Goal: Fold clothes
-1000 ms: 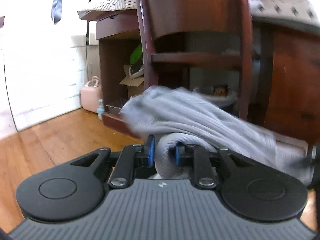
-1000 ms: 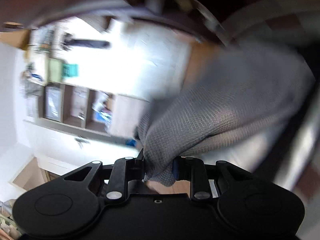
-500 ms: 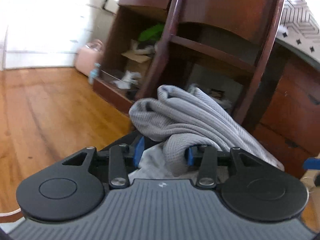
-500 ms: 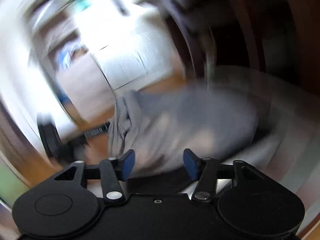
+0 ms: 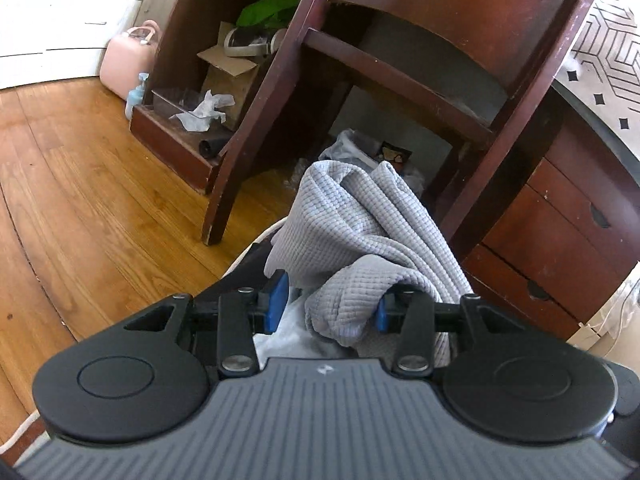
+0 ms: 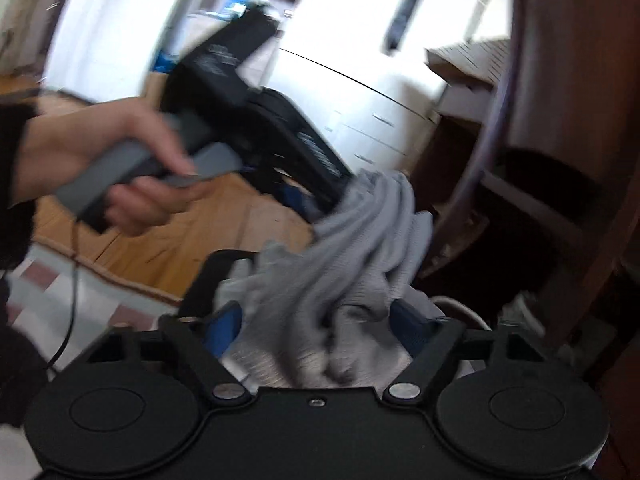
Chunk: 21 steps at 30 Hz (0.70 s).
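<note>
A grey waffle-knit garment (image 5: pixel 360 224) lies bunched in a heap over a dark container with a pale rim (image 5: pixel 256 238). My left gripper (image 5: pixel 329 306) stands open around a fold of it. The cloth rests against the right blue pad (image 5: pixel 382 314), and a gap shows at the left pad (image 5: pixel 276 300). In the right wrist view, which is blurred, the same garment (image 6: pixel 360 248) fills the space between my right gripper's (image 6: pixel 320 324) jaws, which are closing without a clear pinch. A hand (image 6: pixel 120 176) holds the left gripper (image 6: pixel 336 200) there, its tip in the cloth.
A dark wooden chair (image 5: pixel 420 80) stands right behind the heap, one leg (image 5: pixel 224 200) on the plank floor (image 5: pixel 100 200). A wooden desk with drawers (image 5: pixel 560 240) is on the right. A low shelf holds a cardboard box (image 5: pixel 224 68), with a pink case (image 5: pixel 124 60) beside it.
Both grippers were shut on the grey garment a second ago and have let go. The garment has sunk into a heap. The left view has rolled and swung towards the chair.
</note>
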### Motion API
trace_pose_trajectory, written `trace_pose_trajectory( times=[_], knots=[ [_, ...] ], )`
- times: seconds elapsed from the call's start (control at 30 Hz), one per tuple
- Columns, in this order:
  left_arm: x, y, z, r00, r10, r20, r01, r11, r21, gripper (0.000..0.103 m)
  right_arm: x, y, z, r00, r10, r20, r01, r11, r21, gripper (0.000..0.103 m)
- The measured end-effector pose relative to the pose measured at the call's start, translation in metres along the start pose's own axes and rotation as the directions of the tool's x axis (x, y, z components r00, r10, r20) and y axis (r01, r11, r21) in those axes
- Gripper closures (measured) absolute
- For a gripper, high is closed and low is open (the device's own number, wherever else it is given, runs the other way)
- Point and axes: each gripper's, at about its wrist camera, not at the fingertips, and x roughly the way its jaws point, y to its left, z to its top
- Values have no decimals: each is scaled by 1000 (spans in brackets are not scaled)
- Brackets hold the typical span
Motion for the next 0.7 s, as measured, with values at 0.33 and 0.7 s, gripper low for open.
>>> trace_pose_trajectory(
  times=[0.33,0.7],
  knots=[
    [-5,17,-9,1000,18,3,-17,998,-65,55,-28,-44,7,998,12,54,-24,974,226,68],
    [-2,23,-8,1000,7,-26,-10,993,-114,55,-35,12,-34,995,-51,89,48,998,35,29]
  ],
)
